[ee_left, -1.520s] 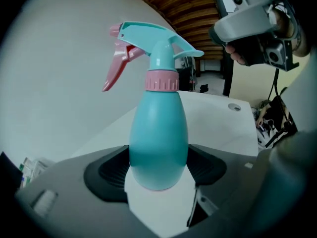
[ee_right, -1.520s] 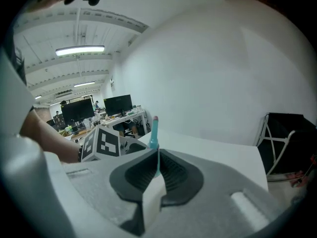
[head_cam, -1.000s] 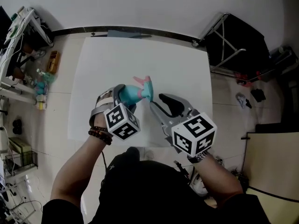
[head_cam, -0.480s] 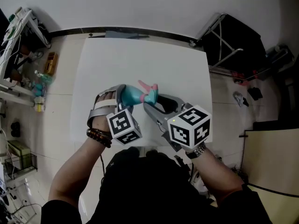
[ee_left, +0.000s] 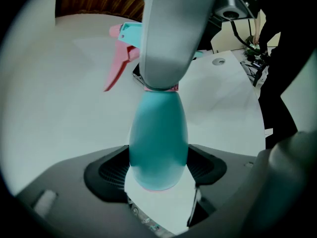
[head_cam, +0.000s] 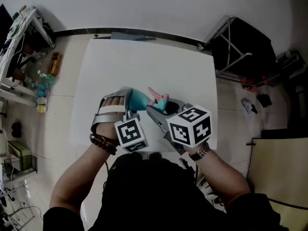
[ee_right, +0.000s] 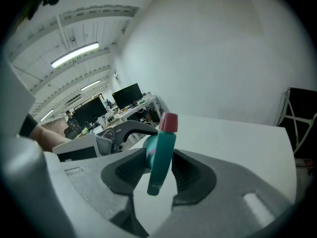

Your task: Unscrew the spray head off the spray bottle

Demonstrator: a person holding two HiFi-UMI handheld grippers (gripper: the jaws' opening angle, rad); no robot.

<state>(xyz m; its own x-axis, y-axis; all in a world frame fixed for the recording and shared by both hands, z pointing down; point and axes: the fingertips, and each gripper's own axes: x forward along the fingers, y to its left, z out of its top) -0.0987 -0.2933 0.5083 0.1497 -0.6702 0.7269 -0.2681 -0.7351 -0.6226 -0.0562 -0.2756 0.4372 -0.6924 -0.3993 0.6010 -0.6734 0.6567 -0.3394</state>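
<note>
Light, hollow plastic bottle (ee_left: 158, 133), smooth and probably slippery: best gripped round the body, with a second grip on the spray head (ee_right: 161, 152). Held tilted above the near middle of the table (head_cam: 144, 61). Left gripper (ee_left: 157, 168) clamped on the body. Right gripper (ee_right: 158, 170), jaws just opened slightly, pads now against the head's sides. A second ago, clear of the head to its right.
</note>
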